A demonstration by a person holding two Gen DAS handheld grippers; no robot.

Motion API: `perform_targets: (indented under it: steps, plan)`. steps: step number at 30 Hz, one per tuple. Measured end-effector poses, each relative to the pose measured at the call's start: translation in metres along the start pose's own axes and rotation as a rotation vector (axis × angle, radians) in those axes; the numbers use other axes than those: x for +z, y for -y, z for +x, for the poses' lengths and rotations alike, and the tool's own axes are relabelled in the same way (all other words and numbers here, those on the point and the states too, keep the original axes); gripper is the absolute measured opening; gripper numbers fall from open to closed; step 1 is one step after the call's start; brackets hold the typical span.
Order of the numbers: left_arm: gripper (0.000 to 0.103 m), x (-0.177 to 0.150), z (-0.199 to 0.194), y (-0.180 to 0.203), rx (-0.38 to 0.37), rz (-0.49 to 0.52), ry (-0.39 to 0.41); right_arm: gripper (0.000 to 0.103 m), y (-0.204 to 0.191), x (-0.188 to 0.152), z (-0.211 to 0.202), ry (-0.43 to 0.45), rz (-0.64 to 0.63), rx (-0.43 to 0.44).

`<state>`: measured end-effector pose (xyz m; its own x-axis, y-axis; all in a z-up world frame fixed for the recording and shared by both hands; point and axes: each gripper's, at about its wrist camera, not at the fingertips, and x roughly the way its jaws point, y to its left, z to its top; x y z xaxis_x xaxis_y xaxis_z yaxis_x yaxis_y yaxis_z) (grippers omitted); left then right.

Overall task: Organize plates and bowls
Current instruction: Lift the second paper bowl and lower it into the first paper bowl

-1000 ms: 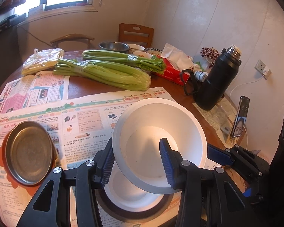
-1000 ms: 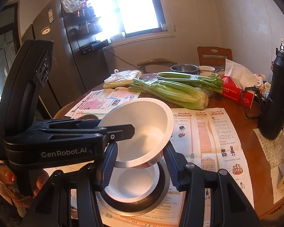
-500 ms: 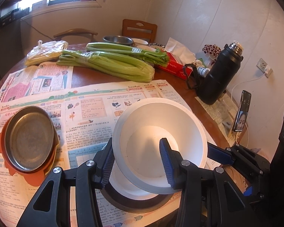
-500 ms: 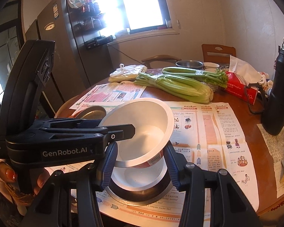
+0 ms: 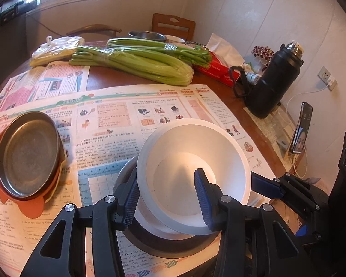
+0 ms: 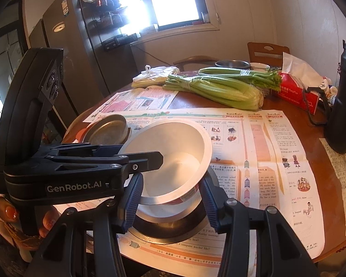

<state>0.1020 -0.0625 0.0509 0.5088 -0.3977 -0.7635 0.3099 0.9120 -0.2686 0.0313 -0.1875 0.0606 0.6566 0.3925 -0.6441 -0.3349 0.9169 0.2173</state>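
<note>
both grippers have hold of the same white bowl (image 5: 193, 173), one on each side. the left gripper (image 5: 167, 198) has its jaws closed on the near rim, one blue pad inside the bowl and one against the outer wall. the right gripper (image 6: 170, 198) has its jaws drawn in on the bowl's lower wall, just above a red printed band. the bowl is tilted and sits low over a second white bowl (image 6: 163, 214), which rests in a dark round dish (image 6: 173, 230) on the newspaper (image 5: 117, 120) covering the desk (image 6: 306, 120). to the left a metal plate (image 5: 27, 154) lies on an orange plate (image 5: 32, 207). farther back lie celery bunches (image 5: 136, 62), a red tissue box (image 6: 297, 92) and a black flask (image 5: 274, 83).
</note>
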Motion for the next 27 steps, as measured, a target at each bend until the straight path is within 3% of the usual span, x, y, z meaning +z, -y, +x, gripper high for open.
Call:
perform_targets:
  steps: [16, 27]
  plan:
    - [0.047, -0.012, 0.005, -0.005, 0.068, 0.008, 0.001, 0.051, -0.006, -0.011, 0.016, -0.047, -0.019, 0.015]
    - [0.047, -0.016, 0.006, -0.008, 0.069, 0.004, 0.001, 0.051, -0.005, -0.012, 0.018, -0.065, 0.002, 0.035]
